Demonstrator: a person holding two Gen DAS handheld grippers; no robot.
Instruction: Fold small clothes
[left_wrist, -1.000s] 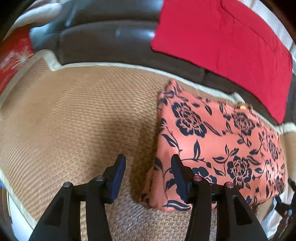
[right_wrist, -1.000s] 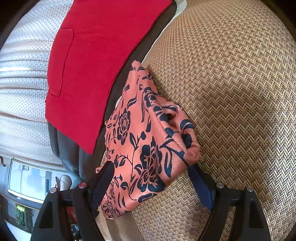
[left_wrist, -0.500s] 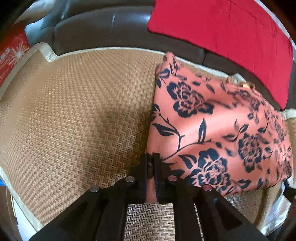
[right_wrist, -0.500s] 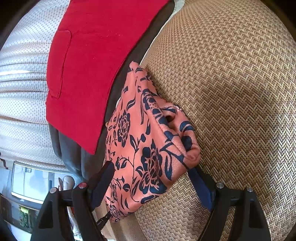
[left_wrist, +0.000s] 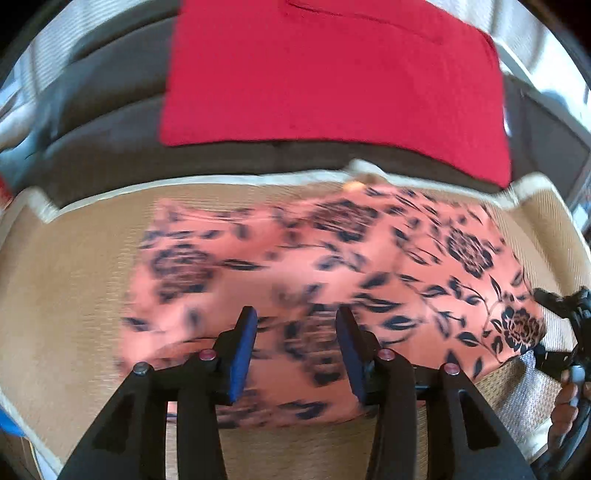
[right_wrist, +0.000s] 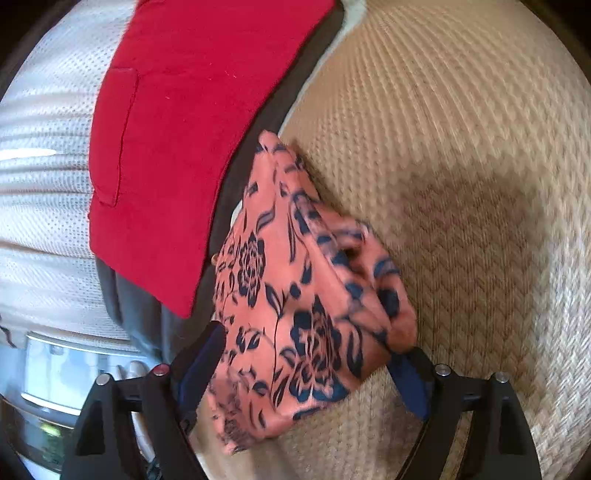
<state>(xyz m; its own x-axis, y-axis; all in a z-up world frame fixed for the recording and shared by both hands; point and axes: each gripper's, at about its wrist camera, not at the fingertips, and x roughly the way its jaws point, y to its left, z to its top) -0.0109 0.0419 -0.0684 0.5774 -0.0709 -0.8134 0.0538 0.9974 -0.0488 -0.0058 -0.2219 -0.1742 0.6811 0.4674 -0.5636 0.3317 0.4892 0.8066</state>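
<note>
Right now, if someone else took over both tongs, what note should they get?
Left tongs: opening, pads clear of the cloth, hovering over the near edge of the salmon-pink garment with dark floral print.
Right tongs: closing, the bunched end of that garment sits between the pads; a firm pinch cannot be told.
The garment lies on the woven straw mat, a red cloth draped on the sofa back behind.
Done: the garment looks folded over lengthwise.
Left: probably further folds and tidying.

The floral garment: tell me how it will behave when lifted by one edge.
Probably floppy: the floral garment bunches in soft folds between the closing right gripper. Likely light and drapey. It may slide on the woven mat.
</note>
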